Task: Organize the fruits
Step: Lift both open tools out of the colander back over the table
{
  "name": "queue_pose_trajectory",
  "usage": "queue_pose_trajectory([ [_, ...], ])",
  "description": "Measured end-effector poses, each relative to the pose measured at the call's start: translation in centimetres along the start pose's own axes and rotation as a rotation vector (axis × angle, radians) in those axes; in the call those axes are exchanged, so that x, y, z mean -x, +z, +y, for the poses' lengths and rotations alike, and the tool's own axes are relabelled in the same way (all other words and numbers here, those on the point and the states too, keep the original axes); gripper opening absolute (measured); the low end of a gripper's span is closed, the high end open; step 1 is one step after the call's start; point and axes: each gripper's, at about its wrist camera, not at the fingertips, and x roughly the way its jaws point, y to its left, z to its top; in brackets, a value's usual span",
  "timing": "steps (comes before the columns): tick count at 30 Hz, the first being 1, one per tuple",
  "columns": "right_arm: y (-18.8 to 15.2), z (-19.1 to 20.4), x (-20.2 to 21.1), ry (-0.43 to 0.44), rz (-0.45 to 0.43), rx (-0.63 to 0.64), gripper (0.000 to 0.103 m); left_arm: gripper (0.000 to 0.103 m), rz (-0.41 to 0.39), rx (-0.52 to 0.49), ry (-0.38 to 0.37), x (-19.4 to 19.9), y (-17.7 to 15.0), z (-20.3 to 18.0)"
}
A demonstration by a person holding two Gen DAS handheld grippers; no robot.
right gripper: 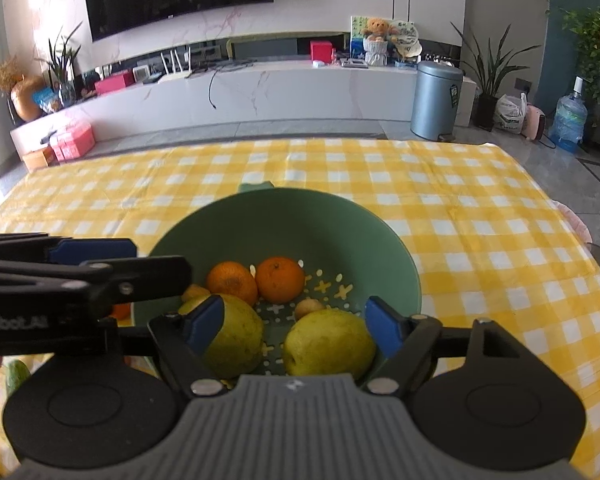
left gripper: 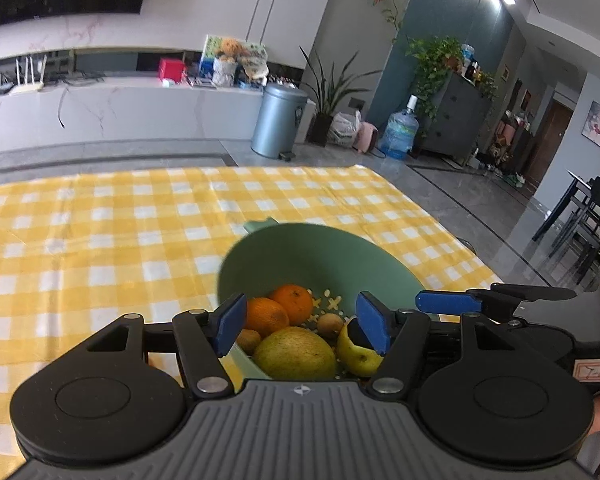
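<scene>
My left gripper (left gripper: 302, 322) and right gripper (right gripper: 296, 326) both hang with jaws spread wide and gripping nothing, above the green colander bowl (right gripper: 260, 224). In the bowl lie two oranges (right gripper: 280, 279), two yellow-green pears (right gripper: 328, 342) and some small brown fruits (right gripper: 308, 307). In the right wrist view my left gripper crosses the bowl's left rim, its side partly reading "Robot.AI". The bowl stands on a yellow checked tablecloth (right gripper: 480, 216); a grey pedal bin (right gripper: 436, 98) stands on the floor beyond.
</scene>
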Motion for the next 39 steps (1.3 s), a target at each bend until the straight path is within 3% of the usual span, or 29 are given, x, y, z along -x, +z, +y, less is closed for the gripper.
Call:
queue_pose_trajectory([
  [10, -0.5, 1.2, 1.6, 0.031, -0.104, -0.046, 0.075, 0.074, 0.006, -0.054, 0.088, 3.4, 0.4, 0.5],
  [21, -1.5, 4.1, 2.7, 0.099, -0.184, 0.025, 0.074, 0.074, 0.062, -0.06, 0.16, 5.7, -0.5, 2.8],
  [25, -2.1, 5.9, 3.2, 0.137, -0.218, 0.063, 0.066, 0.074, 0.069, -0.045, 0.176, 6.7, -1.2, 4.1],
  [29, -2.7, 8.0, 3.7, 0.171, -0.243, 0.126, 0.055, 0.073, 0.079, 0.033, 0.146, 7.3, -2.3, 6.3],
  [35, -3.8, 10.3, 2.9, 0.221, -0.195, 0.198, 0.041, 0.069, 0.096, 0.054, 0.158, 8.1, -3.6, 8.0],
  [39, -5.1, 11.9, 1.9, 0.252, -0.153, 0.253, 0.04, 0.067, 0.118, 0.039, 0.189, 8.2, -4.4, 8.5],
])
